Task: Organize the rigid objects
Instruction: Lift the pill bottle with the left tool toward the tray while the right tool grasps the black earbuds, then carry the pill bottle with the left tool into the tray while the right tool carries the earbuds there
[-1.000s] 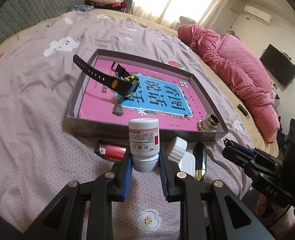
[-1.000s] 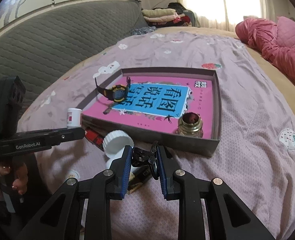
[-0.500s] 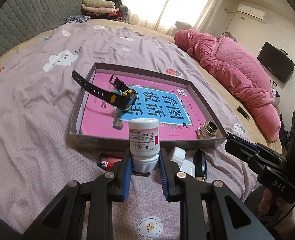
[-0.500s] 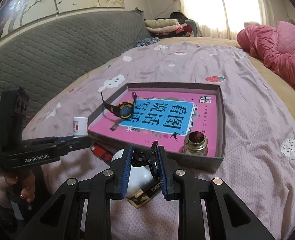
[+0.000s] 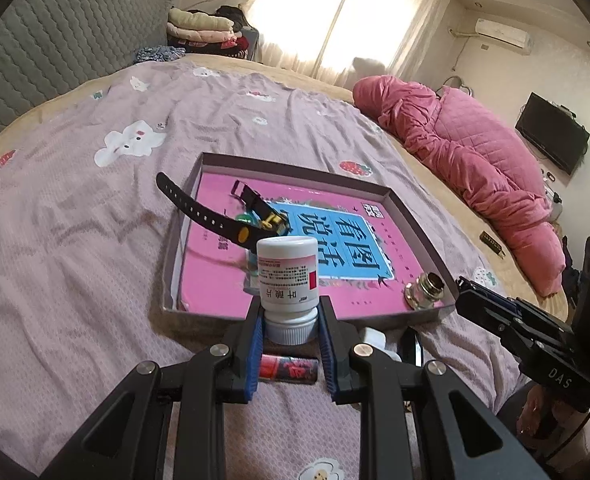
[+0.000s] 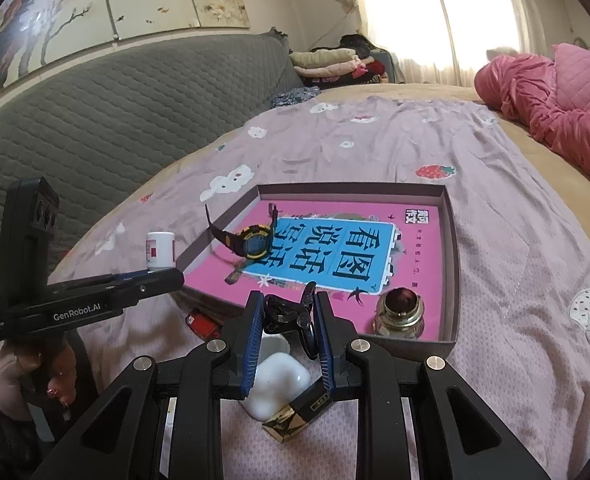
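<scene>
Left hand-held gripper (image 5: pixel 289 330) clamps the bottle (image 5: pixel 287 280) upside down by its cap, axis upright. Right hand-held gripper (image 6: pixel 288 314) is closed on a black clip (image 6: pixel 285 312). Tray (image 5: pixel 415 222) lies just ahead of both; bottle nearer its front-left wall.

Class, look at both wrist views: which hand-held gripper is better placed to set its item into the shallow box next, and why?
Probably the right hand-held gripper: its small black metal clip hangs right at the near wall of the shallow grey cardboard box. The left hand-held gripper, clamping the white upside-down pill bottle, sits beside the box's near left corner.
</scene>
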A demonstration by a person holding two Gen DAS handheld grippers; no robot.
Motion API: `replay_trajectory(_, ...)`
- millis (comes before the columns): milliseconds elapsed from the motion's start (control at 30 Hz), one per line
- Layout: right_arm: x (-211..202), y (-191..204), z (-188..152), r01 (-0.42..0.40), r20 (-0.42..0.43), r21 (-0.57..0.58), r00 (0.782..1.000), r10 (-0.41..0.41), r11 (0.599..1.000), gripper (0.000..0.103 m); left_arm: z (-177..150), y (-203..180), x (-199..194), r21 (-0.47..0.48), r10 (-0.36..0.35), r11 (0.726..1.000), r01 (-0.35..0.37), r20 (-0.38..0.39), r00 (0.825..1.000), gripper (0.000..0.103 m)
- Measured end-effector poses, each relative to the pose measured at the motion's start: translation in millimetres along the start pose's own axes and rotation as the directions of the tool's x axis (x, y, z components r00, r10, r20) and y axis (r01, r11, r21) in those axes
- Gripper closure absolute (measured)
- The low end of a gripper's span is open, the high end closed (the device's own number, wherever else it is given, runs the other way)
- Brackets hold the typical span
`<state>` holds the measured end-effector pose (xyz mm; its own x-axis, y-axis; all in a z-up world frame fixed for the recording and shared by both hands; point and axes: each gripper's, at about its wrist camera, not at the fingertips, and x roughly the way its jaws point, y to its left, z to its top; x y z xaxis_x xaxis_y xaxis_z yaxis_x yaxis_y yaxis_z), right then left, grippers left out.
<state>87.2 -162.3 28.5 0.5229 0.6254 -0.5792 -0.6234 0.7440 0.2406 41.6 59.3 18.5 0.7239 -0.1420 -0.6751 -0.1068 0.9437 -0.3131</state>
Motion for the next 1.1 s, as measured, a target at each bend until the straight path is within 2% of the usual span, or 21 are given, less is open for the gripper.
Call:
replay_trajectory(233, 4.1, -3.2, 5.1, -0.009, 0.012, 0.01, 1.0, 0.009, 1.0, 0.077, 5.7, 5.4, 1.1, -0.007, 0.01, 1.0, -0.01, 0.014, 1.0, 0.078)
replay_trajectory(600, -1.1, -4.7, 16.2, -0.003, 0.079, 0.011, 0.997, 0.003, 1.0, 0.077, 15.2, 12.5, 8.6, -0.019, 0.02, 1.0, -0.02, 0.028, 0.999, 0.078)
replay_trajectory(1100, 10.8, -11.9, 35.7, 0.025, 0.117, -0.001, 0.993, -0.025, 1.0, 0.077, 26.2, 23.7, 23.8, -0.023, 0.05, 0.998, -0.05, -0.02, 0.999, 0.078)
